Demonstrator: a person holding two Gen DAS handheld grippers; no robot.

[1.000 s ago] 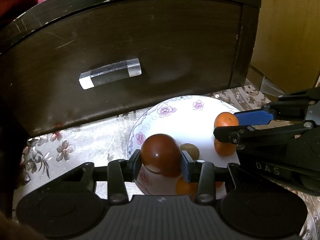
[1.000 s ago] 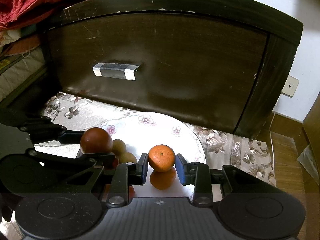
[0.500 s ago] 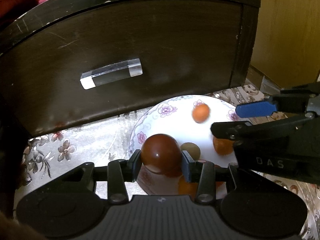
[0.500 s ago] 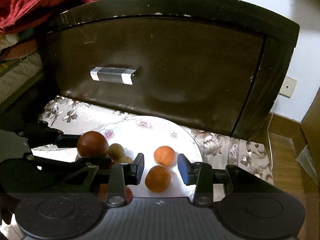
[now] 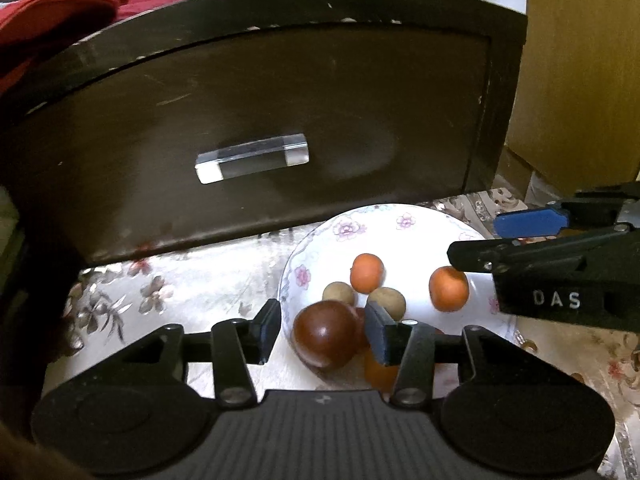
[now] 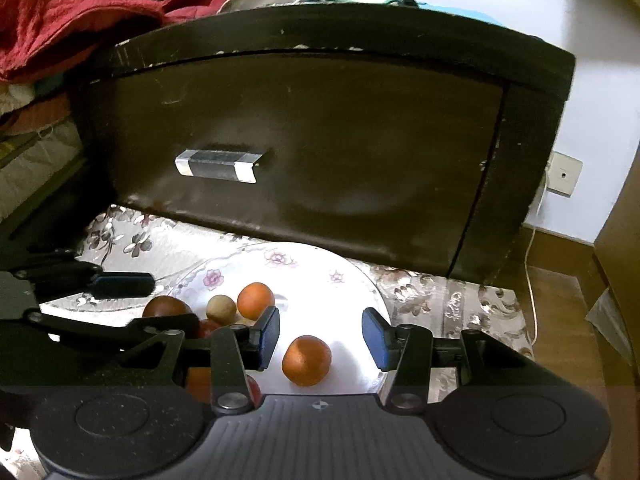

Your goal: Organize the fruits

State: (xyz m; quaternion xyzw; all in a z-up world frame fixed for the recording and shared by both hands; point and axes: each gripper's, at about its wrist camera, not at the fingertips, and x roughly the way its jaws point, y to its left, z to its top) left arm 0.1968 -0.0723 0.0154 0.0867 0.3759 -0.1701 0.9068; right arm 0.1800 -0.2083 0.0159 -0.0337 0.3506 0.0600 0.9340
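dark wooden drawer front [image 6: 320, 152], white wall [image 6: 580, 40], floral cloth [image 5: 192, 292]

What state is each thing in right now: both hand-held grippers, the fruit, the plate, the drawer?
Left hand-held gripper: jaws opening, dark red fruit between them, let go.
Right hand-held gripper: jaws opening, orange fruit lying loose between them.
Second orange fruit: resting on plate.
Plate: upright, holding fruit.
Drawer: closed.

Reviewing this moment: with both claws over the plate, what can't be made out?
- Left wrist view: an orange fruit near the plate edge is mostly hidden behind the left claw finger.
- Right wrist view: reddish fruit is largely covered by the left claw's arm.
- Both views: the drawer is closed, contents unseen.
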